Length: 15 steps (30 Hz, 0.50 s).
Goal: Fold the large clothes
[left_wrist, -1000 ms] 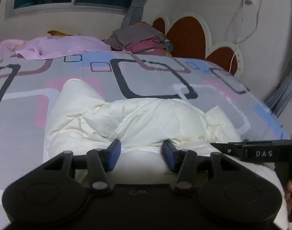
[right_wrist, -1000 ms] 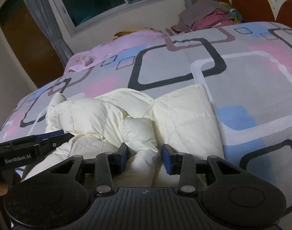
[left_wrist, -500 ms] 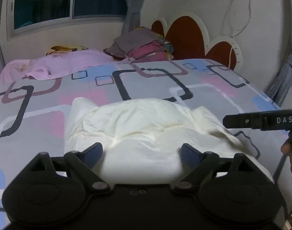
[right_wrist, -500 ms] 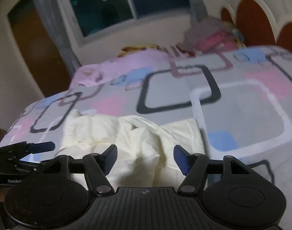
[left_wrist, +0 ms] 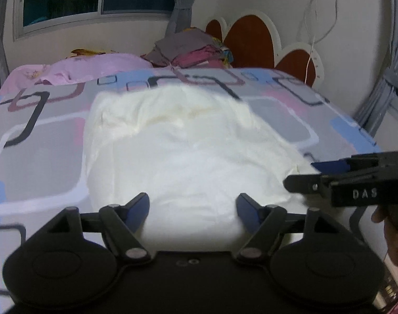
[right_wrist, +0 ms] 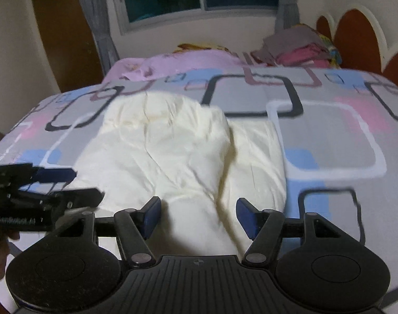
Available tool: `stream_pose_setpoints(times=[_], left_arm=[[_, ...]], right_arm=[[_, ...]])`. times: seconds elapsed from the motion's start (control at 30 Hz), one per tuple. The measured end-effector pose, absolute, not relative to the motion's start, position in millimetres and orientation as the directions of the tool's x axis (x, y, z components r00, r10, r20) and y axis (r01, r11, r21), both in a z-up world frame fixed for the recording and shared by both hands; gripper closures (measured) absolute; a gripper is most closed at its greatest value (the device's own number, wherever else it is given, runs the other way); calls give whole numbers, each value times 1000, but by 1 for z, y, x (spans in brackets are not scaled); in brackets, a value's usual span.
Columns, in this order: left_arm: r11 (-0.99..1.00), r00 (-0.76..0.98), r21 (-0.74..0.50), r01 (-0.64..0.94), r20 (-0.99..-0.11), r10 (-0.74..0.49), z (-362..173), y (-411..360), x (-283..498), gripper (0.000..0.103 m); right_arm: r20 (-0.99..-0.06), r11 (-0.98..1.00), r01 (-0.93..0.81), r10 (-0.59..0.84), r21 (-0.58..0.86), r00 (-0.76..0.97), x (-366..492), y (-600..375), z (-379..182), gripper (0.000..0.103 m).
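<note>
A puffy cream jacket [left_wrist: 178, 151] lies folded into a bundle on the bed [right_wrist: 329, 130], well short of the stack of folded clothes [left_wrist: 191, 49] at the headboard end. The left tongs [left_wrist: 193, 208] hover at the jacket's near edge, jaws spread and just narrowing slightly, gripping nothing. The right tongs [right_wrist: 199, 214] hover beside them over the same edge, recently opened wide, also empty.

Left gripper [left_wrist: 193, 210] and right gripper [right_wrist: 198, 217] released and lifted off cream padded jacket [right_wrist: 188, 157], jaws newly spread, jacket now lying flatter
</note>
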State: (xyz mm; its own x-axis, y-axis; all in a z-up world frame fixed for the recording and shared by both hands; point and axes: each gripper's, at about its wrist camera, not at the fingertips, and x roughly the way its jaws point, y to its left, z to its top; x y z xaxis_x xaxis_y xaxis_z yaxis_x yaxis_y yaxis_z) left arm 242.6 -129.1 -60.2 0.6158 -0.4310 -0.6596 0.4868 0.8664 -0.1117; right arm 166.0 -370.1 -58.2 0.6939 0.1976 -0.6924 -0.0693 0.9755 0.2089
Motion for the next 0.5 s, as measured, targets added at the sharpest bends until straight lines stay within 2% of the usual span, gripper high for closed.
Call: stream_pose_setpoints(times=[0.27,0.43,0.5], left_arm=[[866,654,-4,500,-654,-381,-100,-136,223,28],[857,620,-44,513,-672,-405,-90,-129,230,28],[857,626,-78,510,-650,-431,-75,-119,231,27]], right_arm=[[-695,973,-54,198,224,691,158,-369,-112,36],[-713,969,-49,212,242,669,164,-376,-98,36],[-671,969,-31,191,244,717,161,-387,-77,35]])
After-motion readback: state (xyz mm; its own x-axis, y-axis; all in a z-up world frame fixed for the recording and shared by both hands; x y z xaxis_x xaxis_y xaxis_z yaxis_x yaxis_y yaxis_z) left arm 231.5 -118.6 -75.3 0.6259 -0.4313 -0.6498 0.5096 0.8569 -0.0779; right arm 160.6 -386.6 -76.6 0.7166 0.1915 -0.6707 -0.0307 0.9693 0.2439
